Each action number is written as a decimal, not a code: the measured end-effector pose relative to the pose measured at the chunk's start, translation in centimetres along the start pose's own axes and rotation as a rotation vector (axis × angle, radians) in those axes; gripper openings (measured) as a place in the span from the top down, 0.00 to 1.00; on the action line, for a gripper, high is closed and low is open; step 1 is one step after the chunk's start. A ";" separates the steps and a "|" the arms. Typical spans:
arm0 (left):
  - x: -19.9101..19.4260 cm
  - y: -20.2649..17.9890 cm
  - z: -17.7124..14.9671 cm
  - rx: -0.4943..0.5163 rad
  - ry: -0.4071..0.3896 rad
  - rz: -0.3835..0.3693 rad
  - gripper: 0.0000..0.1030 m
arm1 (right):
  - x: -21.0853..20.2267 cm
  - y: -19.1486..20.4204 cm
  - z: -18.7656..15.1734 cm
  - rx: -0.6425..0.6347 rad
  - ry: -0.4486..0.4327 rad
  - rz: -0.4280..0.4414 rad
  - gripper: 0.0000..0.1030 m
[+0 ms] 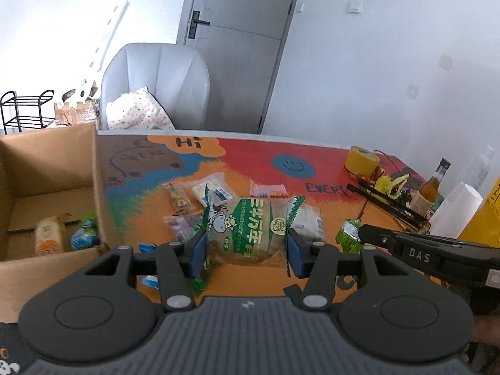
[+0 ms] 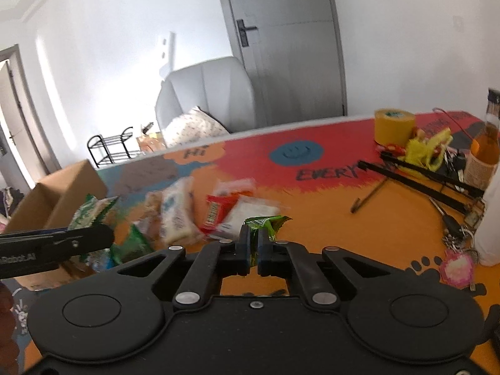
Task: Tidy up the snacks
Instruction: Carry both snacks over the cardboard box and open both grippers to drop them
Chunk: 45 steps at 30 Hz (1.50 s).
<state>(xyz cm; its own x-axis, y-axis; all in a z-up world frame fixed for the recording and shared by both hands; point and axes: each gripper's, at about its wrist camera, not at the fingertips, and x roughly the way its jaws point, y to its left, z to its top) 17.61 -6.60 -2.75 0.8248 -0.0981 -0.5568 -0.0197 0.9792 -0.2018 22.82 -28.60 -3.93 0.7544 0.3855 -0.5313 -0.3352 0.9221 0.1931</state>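
My left gripper (image 1: 247, 250) is shut on a green-and-white biscuit packet (image 1: 250, 228) with a cow drawing, held above the table. My right gripper (image 2: 253, 251) is shut on a small green snack packet (image 2: 267, 225); the same green snack packet (image 1: 348, 234) shows at the right gripper's tip in the left wrist view. Several loose snacks (image 1: 193, 200) lie on the colourful tabletop (image 1: 312, 268) beyond. A cardboard box (image 1: 93, 168) stands at the left with two snacks (image 1: 50, 237) inside. In the right wrist view the biscuit packet (image 2: 90, 211) and the snack pile (image 2: 215, 212) are blurred.
A yellow tape roll (image 1: 361, 157), a bottle (image 1: 432, 184), a black folded frame (image 1: 387, 200) and a white cup (image 1: 457, 209) crowd the table's right end. Keys and a pink charm (image 2: 454, 265) lie near the right edge. A grey chair (image 1: 156, 84) stands behind the table.
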 end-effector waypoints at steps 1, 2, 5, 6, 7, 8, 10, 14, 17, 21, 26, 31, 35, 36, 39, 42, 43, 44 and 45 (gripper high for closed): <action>-0.4 0.2 0.1 -0.001 -0.007 0.003 0.50 | -0.3 0.3 0.1 -0.002 -0.010 0.008 0.98; -0.8 0.3 0.2 -0.001 -0.014 0.007 0.50 | -0.6 0.7 0.3 -0.006 -0.017 0.016 0.98; -1.6 0.9 0.6 -0.004 -0.027 0.017 0.50 | -1.1 2.0 0.8 -0.032 -0.038 0.049 0.98; -1.9 1.2 0.7 -0.005 -0.029 0.022 0.50 | -1.2 2.6 1.0 -0.041 -0.043 0.059 0.98; -2.1 1.4 0.8 -0.004 -0.031 0.027 0.50 | -1.3 3.0 1.1 -0.044 -0.047 0.067 0.98; -2.5 1.7 1.0 -0.006 -0.036 0.033 0.50 | -1.4 3.4 1.2 -0.046 -0.051 0.076 0.98; -3.1 2.3 1.2 -0.010 -0.046 0.042 0.50 | -1.6 4.4 1.6 -0.057 -0.061 0.093 0.98; -4.3 3.8 1.6 -0.022 -0.065 0.070 0.50 | -1.9 6.2 2.0 -0.071 -0.075 0.122 0.98; -5.0 4.9 1.8 -0.034 -0.074 0.092 0.50 | -1.8 7.3 2.2 -0.079 -0.078 0.139 0.98; -5.8 6.4 2.0 -0.051 -0.083 0.119 0.50 | -2.1 9.0 2.5 -0.095 -0.093 0.168 0.98; -6.6 8.6 2.0 -0.086 -0.087 0.149 0.50 | -2.2 11.0 3.0 -0.116 -0.105 0.189 0.98; -7.3 10.5 1.9 -0.120 -0.094 0.176 0.50 | -1.6 13.0 3.3 -0.131 -0.097 0.210 0.98; -7.8 12.2 1.9 -0.145 -0.099 0.208 0.50 | -1.3 14.4 3.4 -0.138 -0.097 0.228 0.98; -7.9 12.6 1.9 -0.153 -0.098 0.216 0.50 | -1.3 14.8 3.5 -0.140 -0.098 0.232 0.98; -7.9 13.7 1.8 -0.178 -0.092 0.226 0.50 | -1.1 15.7 3.6 -0.148 -0.097 0.244 0.98; -7.8 14.3 1.7 -0.200 -0.080 0.237 0.48 | -0.8 16.8 3.8 -0.163 -0.096 0.260 0.98; -7.8 14.5 1.8 -0.206 -0.081 0.244 0.47 | -0.8 17.1 3.8 -0.168 -0.096 0.264 0.98; -7.9 14.6 1.8 -0.208 -0.082 0.249 0.47 | -0.7 17.3 3.8 -0.172 -0.096 0.269 0.98; -8.0 14.7 1.7 -0.210 -0.081 0.250 0.46 | -0.6 17.6 3.8 -0.175 -0.095 0.275 0.98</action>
<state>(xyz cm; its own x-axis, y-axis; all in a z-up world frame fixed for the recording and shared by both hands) 11.67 8.92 0.14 0.8219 0.1629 -0.5459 -0.3360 0.9124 -0.2337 18.62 -12.44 2.96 0.6688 0.6277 -0.3983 -0.6190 0.7669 0.1693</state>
